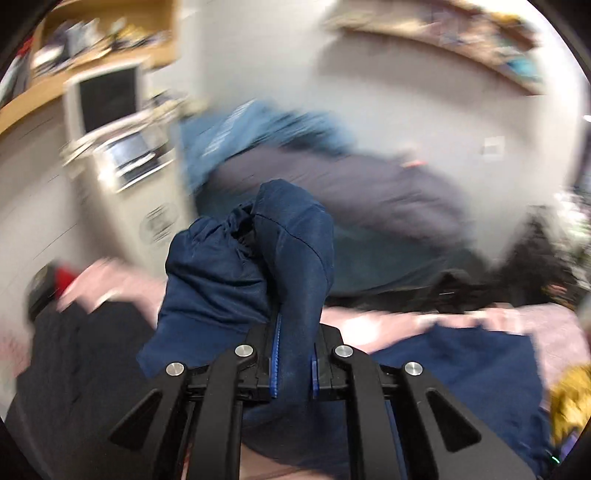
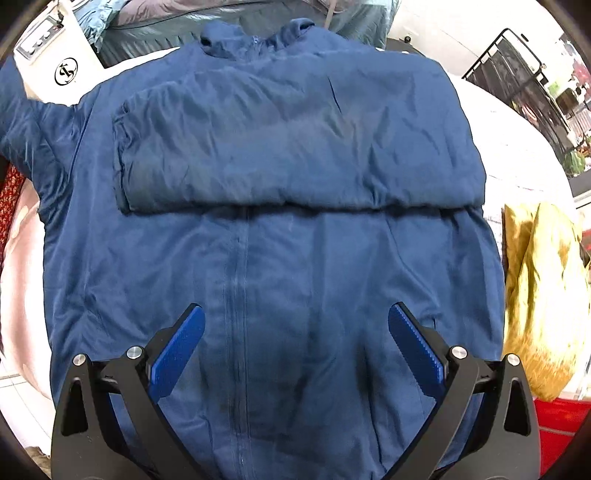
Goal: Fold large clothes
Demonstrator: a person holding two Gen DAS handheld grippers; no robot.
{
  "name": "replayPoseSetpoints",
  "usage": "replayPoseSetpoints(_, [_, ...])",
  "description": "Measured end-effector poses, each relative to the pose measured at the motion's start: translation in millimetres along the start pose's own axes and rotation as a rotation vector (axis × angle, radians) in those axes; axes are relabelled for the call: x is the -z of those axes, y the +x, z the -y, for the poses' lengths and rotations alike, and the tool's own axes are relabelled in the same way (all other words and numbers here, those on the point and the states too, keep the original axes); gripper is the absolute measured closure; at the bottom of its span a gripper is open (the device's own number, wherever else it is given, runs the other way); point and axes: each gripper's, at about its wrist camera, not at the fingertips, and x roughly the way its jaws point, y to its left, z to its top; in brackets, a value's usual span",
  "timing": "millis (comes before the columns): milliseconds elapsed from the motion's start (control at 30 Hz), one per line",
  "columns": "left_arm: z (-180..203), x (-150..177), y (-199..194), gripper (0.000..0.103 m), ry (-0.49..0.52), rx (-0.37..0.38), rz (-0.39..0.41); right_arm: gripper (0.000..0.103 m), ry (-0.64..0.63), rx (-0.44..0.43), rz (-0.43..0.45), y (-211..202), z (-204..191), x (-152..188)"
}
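Right tool (image 2: 295, 347) is hanging over the jacket (image 2: 280, 258) with jaws spread wide, gripping nothing; blue pads sitting either side of the zipper (image 2: 236, 295) line near the hem at 6 o'clock.

Jacket is lying front-up and spread flat on the bed (image 2: 22, 266), pale pink cover showing at 9 o'clock. Collar (image 2: 258, 35) is pointing to 12 o'clock.

One sleeve (image 2: 295, 147) is already lying folded across the chest, cuff end toward 9 o'clock. So first sleeve fold looks done.

Other sleeve is running off toward 10 o'clock in the right view. Left tool (image 1: 293, 354) is clamping a bunched wad of the same blue fabric, most likely that sleeve's cuff (image 1: 251, 266), held up off the bed. Background in the left view is heavily blurred, so the tool is probably swinging mid-move.

Judgement: roughly a third in. Remaining: lay second sleeve across the chest, then fold the body hem-to-collar, maybe once more.

Further out: yellow garment (image 2: 543, 295) at 3 o'clock, pile of clothes (image 2: 184, 33) behind the collar, white appliance (image 2: 62, 55) at 11 o'clock.
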Motion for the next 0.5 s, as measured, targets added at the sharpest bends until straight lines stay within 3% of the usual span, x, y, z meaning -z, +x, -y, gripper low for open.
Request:
replayPoseSetpoints(167, [87.9, 1.7, -1.7, 0.092, 0.059, 0.284, 0.012, 0.005, 0.017, -0.017, 0.016, -3.3, 13.2, -6.8])
replayPoseSetpoints(333, [183.6, 32.4, 23.4, 0.092, 0.148, 0.461, -0.060, 0.005, 0.074, -0.008, 0.018, 0.6, 37.7, 1.8])
replayPoseSetpoints(400, [222.4, 52.8, 39.2, 0.091, 0.203, 0.488, -0.096, 0.005, 0.118, -0.002, 0.000, 5.6, 53.0, 7.9])
replayPoseSetpoints(433, [237.1, 62.1, 47.0, 0.085, 0.225, 0.488, -0.113, 0.005, 0.139, -0.001, -0.009, 6.7, 60.4, 12.6])
replayPoseSetpoints(500, [271.6, 86.3, 65.0, 0.047, 0.273, 0.517, -0.169, 0.005, 0.178, -0.002, -0.030, 11.6, 73.7, 19.9])
